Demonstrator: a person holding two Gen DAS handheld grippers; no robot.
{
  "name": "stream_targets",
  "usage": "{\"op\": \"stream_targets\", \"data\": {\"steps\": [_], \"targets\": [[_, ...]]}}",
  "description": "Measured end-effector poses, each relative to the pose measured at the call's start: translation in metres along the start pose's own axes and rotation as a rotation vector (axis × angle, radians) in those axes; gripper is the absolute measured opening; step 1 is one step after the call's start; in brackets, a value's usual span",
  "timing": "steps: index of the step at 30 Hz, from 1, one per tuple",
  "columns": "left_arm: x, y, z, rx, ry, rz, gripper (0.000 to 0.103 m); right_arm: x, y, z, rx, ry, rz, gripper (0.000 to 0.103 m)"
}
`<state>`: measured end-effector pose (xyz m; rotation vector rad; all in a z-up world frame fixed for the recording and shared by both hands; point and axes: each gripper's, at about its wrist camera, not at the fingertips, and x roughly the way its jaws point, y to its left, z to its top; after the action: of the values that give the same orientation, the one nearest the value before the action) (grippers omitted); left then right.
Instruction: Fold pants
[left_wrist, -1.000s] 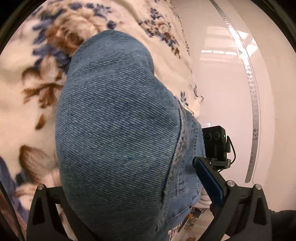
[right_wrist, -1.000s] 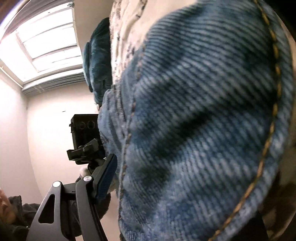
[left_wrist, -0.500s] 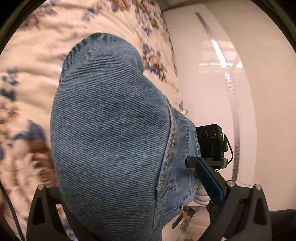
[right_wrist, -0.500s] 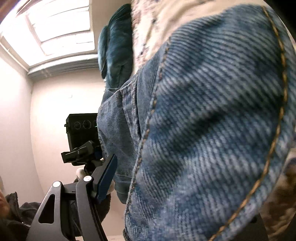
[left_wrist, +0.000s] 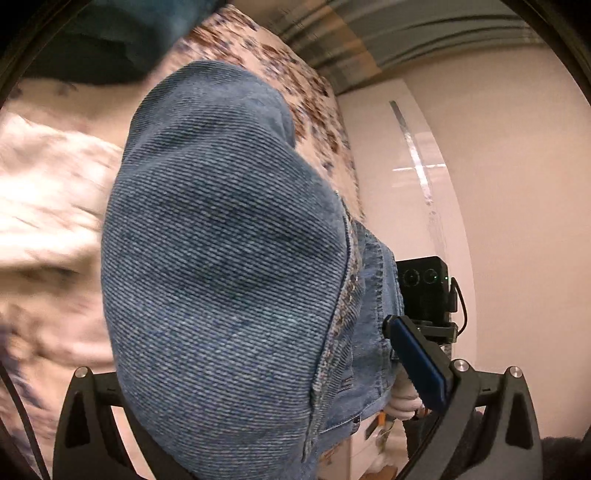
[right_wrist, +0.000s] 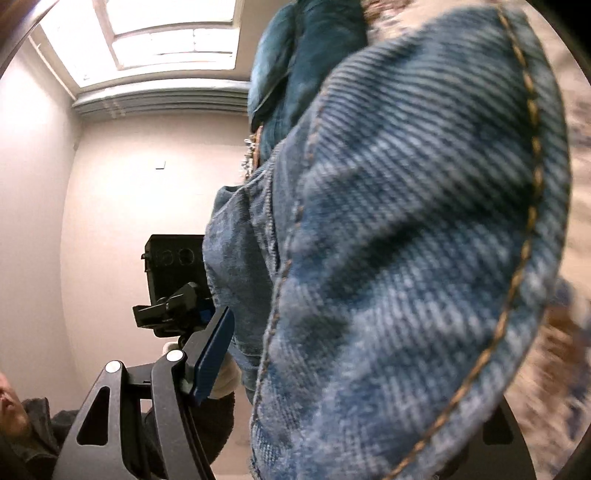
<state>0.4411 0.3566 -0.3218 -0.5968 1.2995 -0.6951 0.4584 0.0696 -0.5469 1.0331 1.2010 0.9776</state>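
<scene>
Blue denim pants fill the left wrist view, bunched thickly between the fingers of my left gripper, which is shut on them. Only its right blue pad shows; the left finger is hidden behind the cloth. In the right wrist view the pants show orange seam stitching and hang lifted in my right gripper, shut on the thick fold. Its left pad lies against the denim and the other finger is covered. Each view shows the other gripper's black camera box close beside the denim.
A floral blanket covers the bed below and behind the pants, blurred by motion. A teal pillow lies at the far end. A pale glossy wall panel stands to the right. A white-gloved hand and a dark sleeve are at lower left.
Both grippers have risen and swept across the bed with the pants still gripped. The blanket has dropped away, and the teal pillow and far wall have come into view.
</scene>
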Motion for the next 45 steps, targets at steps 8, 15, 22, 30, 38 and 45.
{"op": "stream_targets", "data": {"steps": [8,15,22,30,38,45], "targets": [[-0.073,0.101,0.096,0.0,-0.021,0.081,0.101,0.145,0.014,0.1,-0.034,0.009,0.023,0.073],[-0.034,0.185,0.13,-0.068,-0.002,0.093,0.101,0.236,-0.035,0.159,-0.015,0.078,-0.043,0.073],[-0.011,0.29,0.145,-0.171,0.03,0.135,0.101,0.333,-0.087,0.189,0.054,0.158,-0.185,0.073],[0.007,0.308,0.117,-0.211,0.036,0.219,0.101,0.288,-0.111,0.179,0.122,0.09,-0.309,0.072],[-0.014,0.238,0.101,-0.095,-0.027,0.578,0.101,0.313,-0.054,0.193,0.041,0.07,-0.746,0.09],[-0.102,0.17,0.055,0.013,-0.179,0.817,0.101,0.281,0.071,0.093,-0.124,-0.137,-1.185,0.094]]}}
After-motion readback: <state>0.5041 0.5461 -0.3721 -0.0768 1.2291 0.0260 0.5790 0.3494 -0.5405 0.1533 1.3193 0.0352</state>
